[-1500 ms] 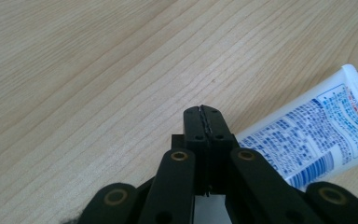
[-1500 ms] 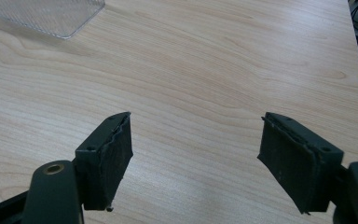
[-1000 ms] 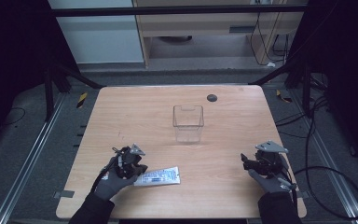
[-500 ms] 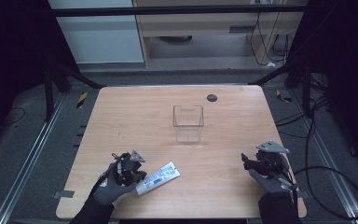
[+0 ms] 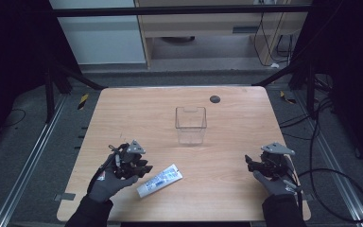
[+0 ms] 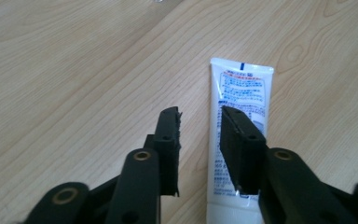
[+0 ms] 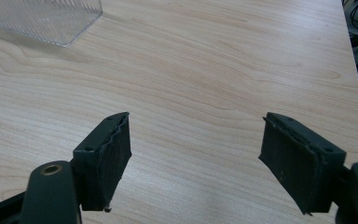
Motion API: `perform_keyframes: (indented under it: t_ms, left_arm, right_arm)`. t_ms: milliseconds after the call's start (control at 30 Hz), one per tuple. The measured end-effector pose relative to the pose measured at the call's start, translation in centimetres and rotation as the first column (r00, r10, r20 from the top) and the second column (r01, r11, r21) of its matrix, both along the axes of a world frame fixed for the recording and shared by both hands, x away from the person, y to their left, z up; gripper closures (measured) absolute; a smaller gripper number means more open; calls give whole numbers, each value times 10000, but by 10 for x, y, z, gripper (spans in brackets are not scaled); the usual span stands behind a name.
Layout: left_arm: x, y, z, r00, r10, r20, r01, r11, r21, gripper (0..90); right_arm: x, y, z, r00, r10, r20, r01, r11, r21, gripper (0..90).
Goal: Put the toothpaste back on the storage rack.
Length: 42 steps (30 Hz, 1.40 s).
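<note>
Left gripper: left gripper [image 5: 139, 166] sits near the table's near-left corner, held in a gloved left hand [image 5: 106, 182]. In the left gripper view [image 6: 199, 140] its jaws stand partly apart, with bare wood showing in the gap; they have just been opening, and nothing lies between them.
Tube: a white toothpaste tube [image 5: 159, 180] with blue print lies flat on the table, just right of the left gripper and slanted, its far end pointing toward the right. In the left gripper view the tube [image 6: 240, 93] lies past and under the right-hand jaw, which covers part of its printed face; whether that jaw touches it I cannot tell.
Right gripper: right gripper [image 5: 255, 164] hovers near the near-right corner, held in a gloved right hand [image 5: 276, 182]. In the right gripper view [image 7: 196, 154] its jaws are wide apart over bare wood, gripping nothing.
Container: a clear plastic container [image 5: 191, 125], open at the top and upright, stands near the middle of the table, well apart from both grippers; its ribbed corner [image 7: 46, 18] shows at the far left of the right gripper view.
Table: a light wooden table [image 5: 236, 118] bears a small dark round thing [image 5: 214, 99] near its far edge, beyond the container.
</note>
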<state>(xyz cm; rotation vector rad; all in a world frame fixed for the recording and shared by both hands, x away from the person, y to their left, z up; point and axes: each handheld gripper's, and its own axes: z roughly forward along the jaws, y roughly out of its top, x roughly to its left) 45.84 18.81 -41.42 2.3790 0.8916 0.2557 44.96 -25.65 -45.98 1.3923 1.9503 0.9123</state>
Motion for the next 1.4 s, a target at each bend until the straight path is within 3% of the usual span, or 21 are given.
perform_keyframes:
  t_ms: [367,500,700,933,1400]
  left_arm:
    - [10,-36,6,9943,-923,-536,954,9938,572,398]
    - [13,-43,1,9910,-1151,-686,1215,9877,987,384]
    - [16,-52,-7,9840,-1462,-1022,1587,9790,1276,378]
    - [17,-63,-18,9769,-1763,-1205,1960,9643,1780,382]
    - [20,-72,-34,9721,-1768,-1541,2076,9543,2151,388]
  right_arm:
    - [0,2,1,10000,15,-16,-15,9999,-102,241]
    - [1,1,0,10000,-15,-91,14,9999,-109,242]
    - [1,2,0,9999,25,-134,-27,9999,-128,243]
    - [2,2,-1,9997,48,-228,-51,9999,-147,245]
    - [4,3,-4,9991,156,-388,-164,9997,-192,248]
